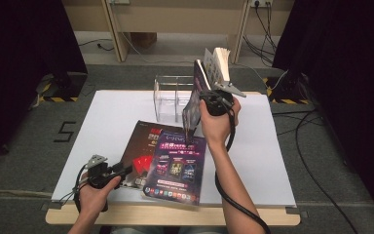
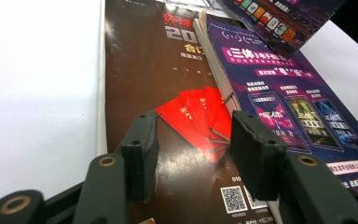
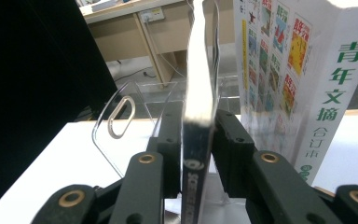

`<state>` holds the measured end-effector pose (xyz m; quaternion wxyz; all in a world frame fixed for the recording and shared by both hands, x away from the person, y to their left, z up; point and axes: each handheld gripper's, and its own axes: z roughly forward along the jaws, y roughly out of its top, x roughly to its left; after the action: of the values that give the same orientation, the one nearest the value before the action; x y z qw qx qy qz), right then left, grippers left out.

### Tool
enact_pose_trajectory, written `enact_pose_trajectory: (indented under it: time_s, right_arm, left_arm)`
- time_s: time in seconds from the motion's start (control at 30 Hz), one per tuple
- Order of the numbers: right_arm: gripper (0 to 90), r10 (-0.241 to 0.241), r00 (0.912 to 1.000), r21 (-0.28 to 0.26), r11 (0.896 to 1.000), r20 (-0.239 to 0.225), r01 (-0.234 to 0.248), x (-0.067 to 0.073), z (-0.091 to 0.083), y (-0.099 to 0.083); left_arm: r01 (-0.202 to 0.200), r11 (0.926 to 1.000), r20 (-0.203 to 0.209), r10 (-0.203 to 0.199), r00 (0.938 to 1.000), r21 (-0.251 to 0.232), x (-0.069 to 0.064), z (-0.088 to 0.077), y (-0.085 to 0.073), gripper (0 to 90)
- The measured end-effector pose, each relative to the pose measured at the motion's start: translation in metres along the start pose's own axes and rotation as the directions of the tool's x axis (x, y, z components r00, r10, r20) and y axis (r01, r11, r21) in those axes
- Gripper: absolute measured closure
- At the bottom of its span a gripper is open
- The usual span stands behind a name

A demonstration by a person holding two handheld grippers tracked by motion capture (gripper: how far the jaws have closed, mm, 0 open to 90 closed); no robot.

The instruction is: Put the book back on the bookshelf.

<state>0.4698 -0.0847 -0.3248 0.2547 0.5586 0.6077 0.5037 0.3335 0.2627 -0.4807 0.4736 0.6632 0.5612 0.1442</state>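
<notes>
My right gripper (image 1: 199, 100) (image 3: 198, 123) holds a thin dark magazine (image 1: 191, 116) (image 3: 203, 56) upright on edge, its pads pressed on both faces. The magazine stands beside a clear acrylic rack (image 1: 170, 97) (image 3: 121, 112), and its lower corner hangs over the table. A white book (image 1: 220, 63) (image 3: 298, 70) stands upright just to the right of it. My left gripper (image 1: 121, 171) (image 2: 191, 140) is open low over a brown magazine (image 1: 139, 144) (image 2: 144, 70), with nothing between its pads. A purple magazine (image 1: 177, 165) (image 2: 284, 102) lies partly over the brown one.
A white sheet (image 1: 107, 122) covers the wooden table. Black curtains hang at both sides, and cables trail on the floor at the right. A desk frame stands behind the table.
</notes>
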Motion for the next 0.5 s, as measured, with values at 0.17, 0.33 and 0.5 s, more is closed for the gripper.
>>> enact_pose_trajectory:
  time_s: [0.17,0.33,0.5]
  right_arm:
    - [72.0,0.013,0.9999,-0.003,1.000,-0.001,-0.013,-0.0004,-0.0030,-0.0025]
    - [71.0,0.035,0.9993,0.004,0.999,0.007,-0.035,-0.0040,-0.0059,-0.0016]
    - [78.3,0.043,0.9987,0.044,0.998,0.028,-0.045,-0.0062,-0.0038,0.0030]
  left_arm:
    - [-0.001,1.0000,0.001,0.001,1.0000,0.002,0.0005,-0.0003,0.0001,51.1]
    - [0.003,1.0000,0.003,-0.003,1.0000,0.000,-0.0003,0.0005,-0.0003,51.0]
    - [0.003,1.0000,0.003,-0.003,1.0000,0.002,-0.0005,0.0006,-0.0004,51.0]
